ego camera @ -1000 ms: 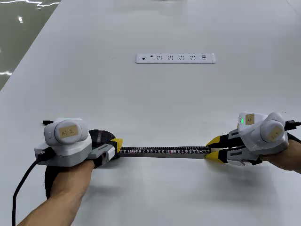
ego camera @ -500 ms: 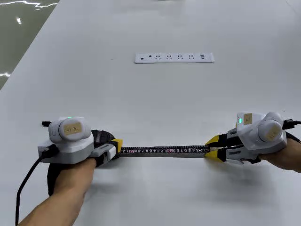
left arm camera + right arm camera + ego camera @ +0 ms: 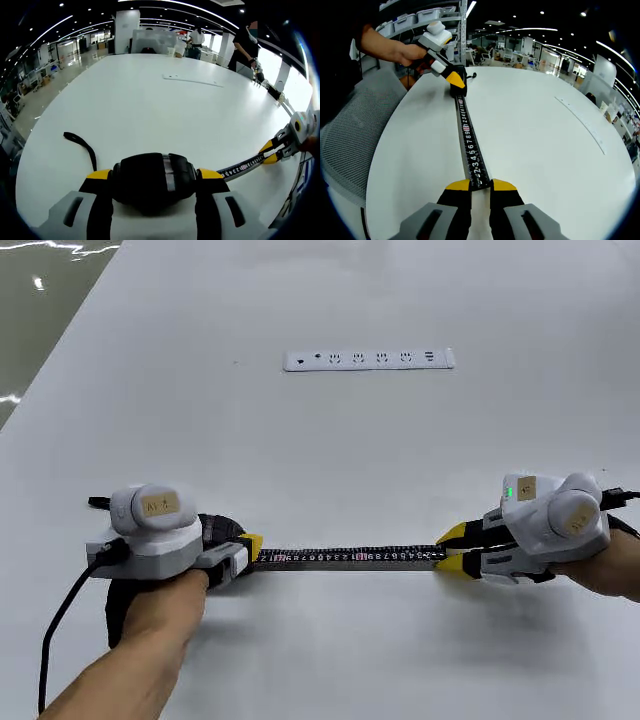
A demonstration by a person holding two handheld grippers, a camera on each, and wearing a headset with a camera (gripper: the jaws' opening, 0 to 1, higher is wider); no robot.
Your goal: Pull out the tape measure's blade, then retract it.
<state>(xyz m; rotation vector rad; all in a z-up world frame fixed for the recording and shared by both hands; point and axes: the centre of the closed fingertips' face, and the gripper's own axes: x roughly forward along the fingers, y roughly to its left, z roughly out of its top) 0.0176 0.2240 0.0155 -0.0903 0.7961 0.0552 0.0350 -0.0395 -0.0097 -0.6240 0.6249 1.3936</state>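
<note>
The black tape measure case sits clamped between the yellow-tipped jaws of my left gripper, at the table's near left. Its black blade with white numerals runs flat over the white table to the right. My right gripper is shut on the blade's end. In the right gripper view the blade stretches away from my right gripper to the left gripper far off. A black wrist strap trails from the case on the table.
A white power strip lies flat across the table farther back. A black cable hangs from the left gripper toward the near edge. People stand beyond the table's far end in the left gripper view.
The left gripper with the case has shifted slightly right and the right gripper slightly left and down; the length of blade showing between them looks about the same.
</note>
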